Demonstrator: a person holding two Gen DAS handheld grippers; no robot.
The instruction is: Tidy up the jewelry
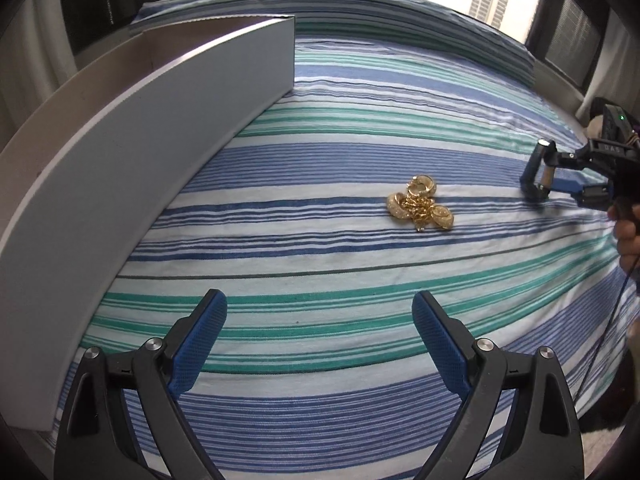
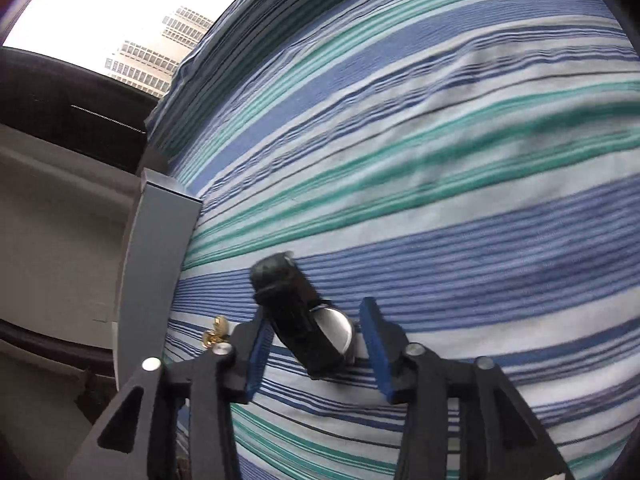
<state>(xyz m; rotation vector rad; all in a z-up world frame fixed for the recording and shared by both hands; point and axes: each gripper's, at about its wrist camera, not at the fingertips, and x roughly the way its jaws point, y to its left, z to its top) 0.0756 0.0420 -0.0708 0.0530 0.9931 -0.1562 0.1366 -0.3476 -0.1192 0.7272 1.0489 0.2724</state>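
The left gripper hangs over the striped bedsheet with its blue pads spread wide and nothing between them. Straight ahead of its fingertips, a little to the right of its centre line, lies a small heap of gold jewelry: chunky hoops tangled with chain, resting on a white-and-blue band of the sheet. To the left of this gripper, a long grey box runs away along the edge of the bed, its open top facing up.

Far to the right of the left gripper, the right gripper sits low at the sheet, held by a hand. From its own camera, the right gripper has a black-strapped watch with a round silvery case lying between its blue pads. The left pad looks to be against the strap, while a clear gap shows between the case and the right pad, so the jaws stand loose around the watch; motion blur makes the left contact hard to confirm. Just beyond the left finger, a bit of the gold jewelry shows, with the end of the grey box behind it.
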